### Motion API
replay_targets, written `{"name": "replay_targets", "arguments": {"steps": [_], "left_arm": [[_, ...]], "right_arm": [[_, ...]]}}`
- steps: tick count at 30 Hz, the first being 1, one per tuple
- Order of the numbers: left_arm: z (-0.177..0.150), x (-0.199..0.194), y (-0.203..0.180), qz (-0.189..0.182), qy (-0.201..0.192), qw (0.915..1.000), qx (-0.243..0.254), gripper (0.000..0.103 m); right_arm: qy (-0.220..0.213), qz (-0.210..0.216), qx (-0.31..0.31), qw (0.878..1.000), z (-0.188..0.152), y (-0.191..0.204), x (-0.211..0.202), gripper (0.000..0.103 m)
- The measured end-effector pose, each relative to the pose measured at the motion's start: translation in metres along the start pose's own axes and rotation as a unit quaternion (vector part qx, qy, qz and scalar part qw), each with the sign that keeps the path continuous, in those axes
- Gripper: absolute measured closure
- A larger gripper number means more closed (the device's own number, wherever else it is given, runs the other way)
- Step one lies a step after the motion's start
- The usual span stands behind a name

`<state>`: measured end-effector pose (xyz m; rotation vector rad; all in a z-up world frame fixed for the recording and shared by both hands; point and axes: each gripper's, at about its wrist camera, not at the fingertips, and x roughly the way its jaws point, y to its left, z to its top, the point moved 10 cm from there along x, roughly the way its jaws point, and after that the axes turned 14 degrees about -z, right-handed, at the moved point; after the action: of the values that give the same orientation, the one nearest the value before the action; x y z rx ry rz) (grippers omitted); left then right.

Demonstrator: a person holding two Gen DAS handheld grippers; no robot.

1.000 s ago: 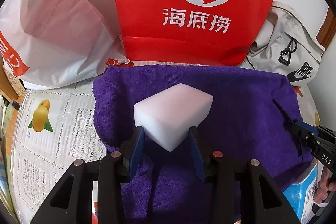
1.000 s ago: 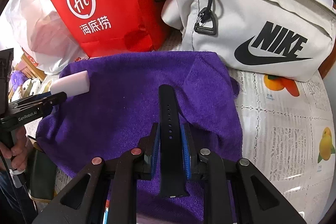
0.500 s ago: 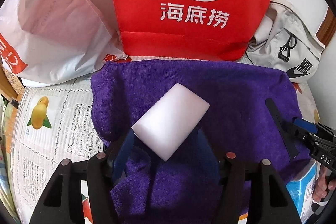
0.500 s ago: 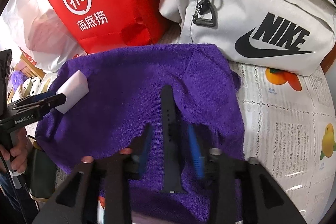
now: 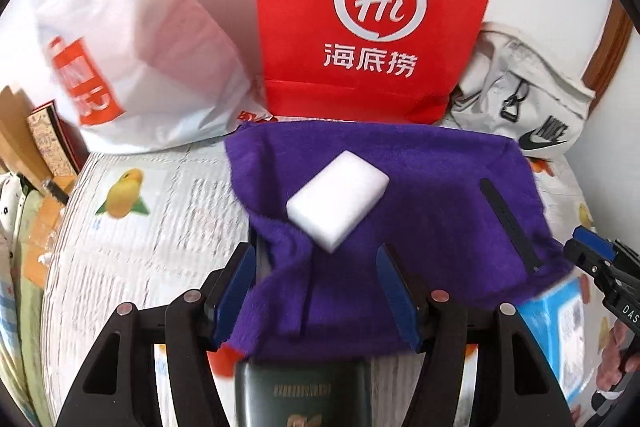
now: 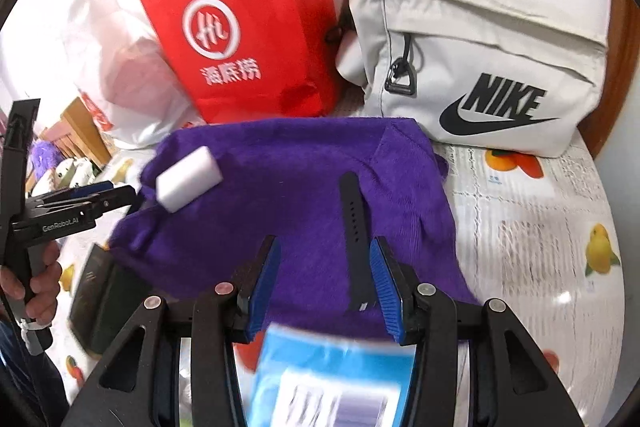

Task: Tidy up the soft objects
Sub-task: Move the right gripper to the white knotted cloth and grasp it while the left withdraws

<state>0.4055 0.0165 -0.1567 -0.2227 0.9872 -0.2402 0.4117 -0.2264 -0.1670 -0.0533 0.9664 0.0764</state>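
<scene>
A purple towel is spread over the fruit-print tablecloth. On its left part lies a white sponge block, free of any grip. A black watch strap lies flat on the towel's right part. My left gripper is open, drawn back short of the sponge with only towel between its blue pads. My right gripper is open too; the strap's near end lies on the towel just inside its right pad, untouched. Each gripper also shows in the other's view: the right gripper and the left gripper.
A red paper bag, a white plastic bag and a grey Nike bag stand along the back. A dark green booklet and a blue box lie at the towel's near edge. A hand holds the left gripper's handle.
Both grippers opened and let go: the left released the sponge, the right released the strap. Both then pulled back and up, and the two things stayed on the towel.
</scene>
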Motion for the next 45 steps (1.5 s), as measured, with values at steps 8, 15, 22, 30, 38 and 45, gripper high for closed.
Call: {"name": "replay_targets", "arguments": {"steps": [8,15,22,30,38,45], "left_arm": [[-0.039,-0.056,-0.009,-0.012,-0.017,0.9998,-0.004,0.042],[-0.084,-0.090,-0.012,-0.018,-0.022,0.9996,-0.009,0.042],[-0.122,-0.103,-0.019,-0.022,-0.018,0.9996,-0.008,0.042],[-0.163,-0.103,-0.020,-0.035,-0.004,0.9993,-0.014,0.042],[-0.199,-0.098,-0.011,-0.045,0.010,0.9987,-0.021,0.042],[-0.220,-0.090,-0.007,-0.056,0.023,0.9978,-0.027,0.042]], "right_arm": [[-0.025,0.002,0.023,0.999,-0.042,-0.001,-0.076,0.048],[-0.037,0.011,0.030,0.999,-0.097,0.007,-0.130,0.047],[-0.013,0.004,0.019,1.000,-0.165,0.015,-0.148,0.046],[0.024,0.021,0.011,0.999,-0.226,0.033,-0.139,0.046],[0.055,0.025,0.014,0.998,-0.259,0.051,-0.115,0.046],[0.054,0.006,-0.002,0.999,-0.269,0.057,-0.102,0.067]]}}
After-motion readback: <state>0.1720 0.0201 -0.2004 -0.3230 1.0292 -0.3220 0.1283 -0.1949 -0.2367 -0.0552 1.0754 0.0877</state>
